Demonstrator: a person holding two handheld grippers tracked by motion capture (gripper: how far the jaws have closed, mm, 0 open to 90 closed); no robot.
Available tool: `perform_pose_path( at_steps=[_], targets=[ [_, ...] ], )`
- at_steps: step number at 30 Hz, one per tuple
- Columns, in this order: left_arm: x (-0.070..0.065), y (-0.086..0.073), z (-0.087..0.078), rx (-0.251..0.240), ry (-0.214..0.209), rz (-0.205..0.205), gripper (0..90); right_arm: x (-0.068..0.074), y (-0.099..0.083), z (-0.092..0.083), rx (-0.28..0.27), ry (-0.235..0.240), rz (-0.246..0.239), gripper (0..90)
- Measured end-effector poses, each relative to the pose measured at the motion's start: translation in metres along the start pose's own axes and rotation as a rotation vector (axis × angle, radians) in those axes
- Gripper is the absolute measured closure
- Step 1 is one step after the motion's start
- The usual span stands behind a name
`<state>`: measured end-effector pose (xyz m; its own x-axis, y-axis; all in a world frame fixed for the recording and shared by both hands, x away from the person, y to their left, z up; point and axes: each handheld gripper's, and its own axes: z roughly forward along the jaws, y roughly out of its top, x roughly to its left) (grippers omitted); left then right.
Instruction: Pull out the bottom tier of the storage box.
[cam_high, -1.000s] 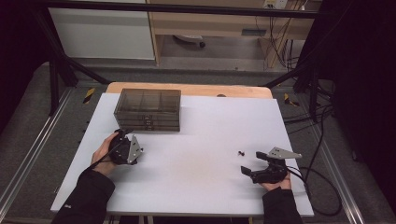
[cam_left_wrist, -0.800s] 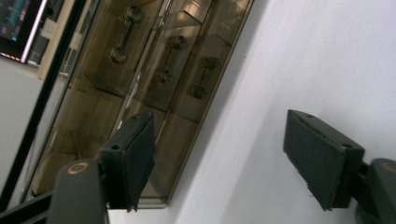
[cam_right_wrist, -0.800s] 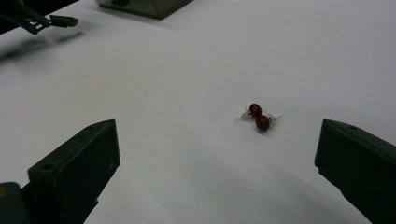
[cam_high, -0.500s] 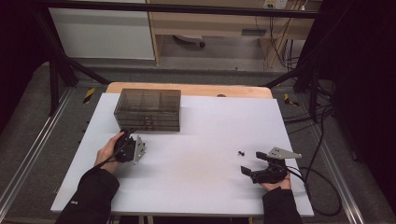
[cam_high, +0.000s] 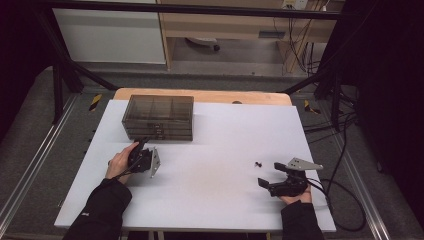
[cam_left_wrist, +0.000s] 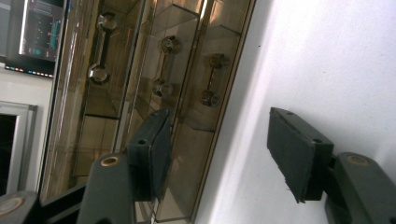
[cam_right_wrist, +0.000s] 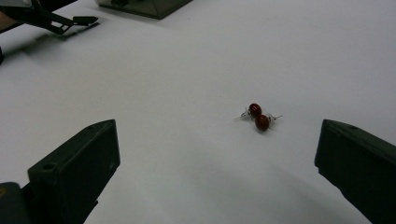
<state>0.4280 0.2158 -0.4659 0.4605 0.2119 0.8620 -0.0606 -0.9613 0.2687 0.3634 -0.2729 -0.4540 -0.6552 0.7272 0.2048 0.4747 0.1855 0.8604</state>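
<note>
Smoked-plastic drawer box (cam_high: 158, 117): three drawers with knob handles, at the far left of the white table (cam_high: 215, 200). Left gripper (cam_high: 145, 150): just before the box front, jaws part-open and just been closing, nothing between them. Right gripper (cam_high: 272, 175): near right, resting on the table, jaws spread wide, empty. Red earrings (cam_right_wrist: 258, 117): a pair, touching, lying on the table just ahead of the right gripper.

Drawer box (cam_high: 158, 117) far left on table (cam_high: 215, 210), earrings (cam_high: 258, 164) right.
</note>
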Motion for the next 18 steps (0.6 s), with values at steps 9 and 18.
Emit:
perform_pose_path(
  at_steps=[9, 18],
  targets=[
    [-0.005, 0.003, 0.006, 0.006, 0.04, 0.051, 47.0, 0.0, 0.0, 0.0, 0.0, -0.001, -0.001, 0.6],
    [-0.01, 0.003, 0.012, 0.007, 0.066, 0.073, 52.3, 0.0, 0.0, 0.0, -0.003, -0.001, -0.002, 0.6]
  ],
)
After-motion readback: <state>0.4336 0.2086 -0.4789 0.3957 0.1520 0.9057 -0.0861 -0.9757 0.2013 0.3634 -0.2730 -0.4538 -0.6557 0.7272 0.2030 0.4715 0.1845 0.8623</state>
